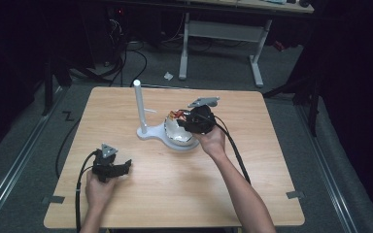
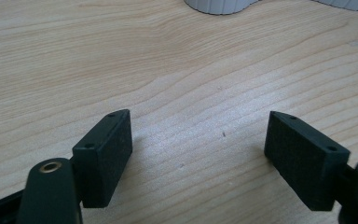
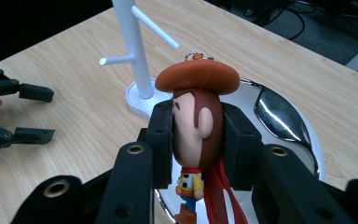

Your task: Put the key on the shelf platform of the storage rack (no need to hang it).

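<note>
Clamping a brown-hatted cowboy figurine keychain [image 3: 196, 121] by the head, the right gripper [image 3: 198, 140] hangs over the shiny metal bowl [image 3: 279, 116] beside the white peg stand [image 3: 135, 51]; the left gripper [image 1: 110, 166] rests wide open on bare wooden table [image 1: 175, 194] near its front-left edge.

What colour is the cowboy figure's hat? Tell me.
The hat is orange-brown, clearest in the right gripper view.
</note>
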Tool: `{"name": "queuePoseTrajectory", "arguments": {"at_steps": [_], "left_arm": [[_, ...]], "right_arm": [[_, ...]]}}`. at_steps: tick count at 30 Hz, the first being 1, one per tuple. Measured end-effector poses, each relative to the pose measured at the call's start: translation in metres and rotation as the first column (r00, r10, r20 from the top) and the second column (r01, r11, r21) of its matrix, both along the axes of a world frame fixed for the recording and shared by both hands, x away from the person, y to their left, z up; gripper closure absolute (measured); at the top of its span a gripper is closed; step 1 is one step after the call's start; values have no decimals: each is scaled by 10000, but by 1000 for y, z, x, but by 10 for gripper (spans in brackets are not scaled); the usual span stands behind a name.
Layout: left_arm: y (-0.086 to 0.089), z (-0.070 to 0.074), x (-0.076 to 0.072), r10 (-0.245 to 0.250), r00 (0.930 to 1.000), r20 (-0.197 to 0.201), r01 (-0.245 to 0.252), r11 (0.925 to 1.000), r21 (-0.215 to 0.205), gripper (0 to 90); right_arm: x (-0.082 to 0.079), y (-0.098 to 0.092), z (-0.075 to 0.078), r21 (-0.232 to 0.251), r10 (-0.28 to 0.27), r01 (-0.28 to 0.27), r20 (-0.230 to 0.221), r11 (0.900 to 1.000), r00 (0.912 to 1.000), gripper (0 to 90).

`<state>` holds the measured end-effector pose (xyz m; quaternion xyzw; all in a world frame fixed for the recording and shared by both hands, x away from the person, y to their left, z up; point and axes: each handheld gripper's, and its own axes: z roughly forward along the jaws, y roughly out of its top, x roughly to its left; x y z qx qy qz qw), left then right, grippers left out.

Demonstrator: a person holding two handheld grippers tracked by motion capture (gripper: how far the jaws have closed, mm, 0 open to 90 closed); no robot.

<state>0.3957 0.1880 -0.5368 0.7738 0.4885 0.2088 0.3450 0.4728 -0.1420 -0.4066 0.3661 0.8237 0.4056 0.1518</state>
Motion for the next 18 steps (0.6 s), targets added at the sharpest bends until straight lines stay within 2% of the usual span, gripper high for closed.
{"name": "queuePoseTrajectory", "arguments": {"at_steps": [6,10,15,18], "left_arm": [[0,0,0,-1,10000,-1,1,10000,-1,237],[0,0,0,-8,10000,-13,8,10000,-3,237],[0,0,0,-15,10000,-13,15,10000,-4,237],[0,0,0,-17,10000,-12,17,10000,-2,237]], "right_arm": [[6,4,-3,-127,-93,93,-45,9999,9999,681],[12,7,-10,-437,-147,142,-114,9989,9998,681],[17,9,-17,-492,-265,251,-272,9985,9993,680],[20,11,-23,-701,-287,260,-384,9972,9989,680]]}}
